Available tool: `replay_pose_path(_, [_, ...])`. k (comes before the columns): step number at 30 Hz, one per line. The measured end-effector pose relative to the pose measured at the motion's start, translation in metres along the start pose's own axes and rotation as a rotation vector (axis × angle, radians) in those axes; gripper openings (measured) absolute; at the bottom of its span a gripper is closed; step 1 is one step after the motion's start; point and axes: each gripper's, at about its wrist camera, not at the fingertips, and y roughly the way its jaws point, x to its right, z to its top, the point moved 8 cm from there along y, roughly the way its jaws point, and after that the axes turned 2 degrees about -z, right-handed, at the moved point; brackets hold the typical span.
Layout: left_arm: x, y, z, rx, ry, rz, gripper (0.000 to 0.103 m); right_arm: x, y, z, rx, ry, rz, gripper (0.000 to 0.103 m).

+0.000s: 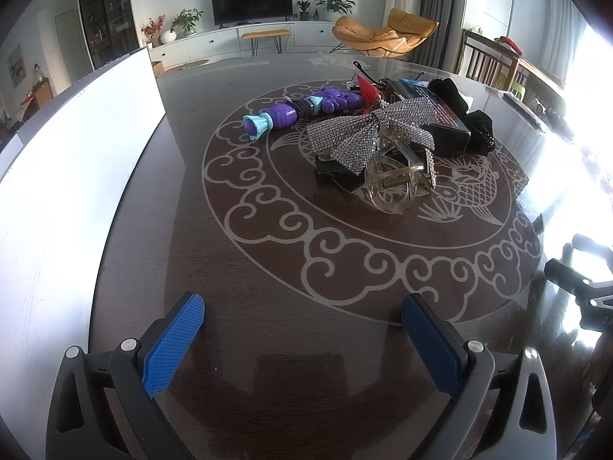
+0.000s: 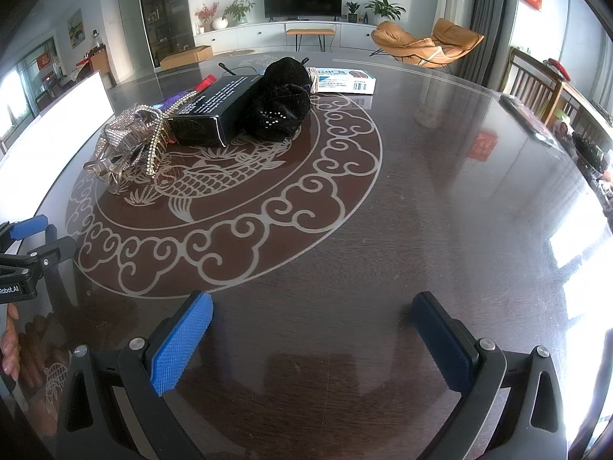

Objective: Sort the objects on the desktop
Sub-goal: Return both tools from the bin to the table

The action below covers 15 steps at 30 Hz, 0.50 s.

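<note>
Sorting not yet begun; all objects lie heaped near the centre of the dark patterned surface point(image 1: 268, 268). Left to right in the left wrist view: a white bin or board point(image 1: 76, 176) stands along the left edge; a purple-and-blue toy point(image 1: 302, 109) lies toward the far side; a rhinestone bow hair clip point(image 1: 367, 134) with a clear claw rests at the near side of the heap, touching a black box point(image 1: 440, 115); a black knitted item point(image 1: 475, 122) lies against the box on its right. In the right wrist view a white-and-blue flat box point(image 2: 345, 81) lies beyond the heap, toward the far edge.

Risks: the objects overlap and touch, so lifting one is likely to drag or tip a neighbour. The bow's loose mesh may snag on the claw, and the clear claw is smooth and rounded, so it may slip from the pads. The glossy surface would let the box slide if pushed.

Pose: the left tongs point(image 1: 302, 318) and right tongs point(image 2: 312, 314) both hover low near the near edge, released, jaws spread wide and holding nothing, pointing toward the heap. The left tongs stand beside the right, well apart from the objects.
</note>
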Motion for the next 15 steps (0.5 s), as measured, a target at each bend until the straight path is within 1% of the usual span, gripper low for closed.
replay_pose_path(15, [-0.0015, -0.0023, -0.0006, 0.001, 0.001, 0.000, 0.103, -0.0001, -0.0003, -0.0001, 0.000, 0.000, 0.000, 0.103])
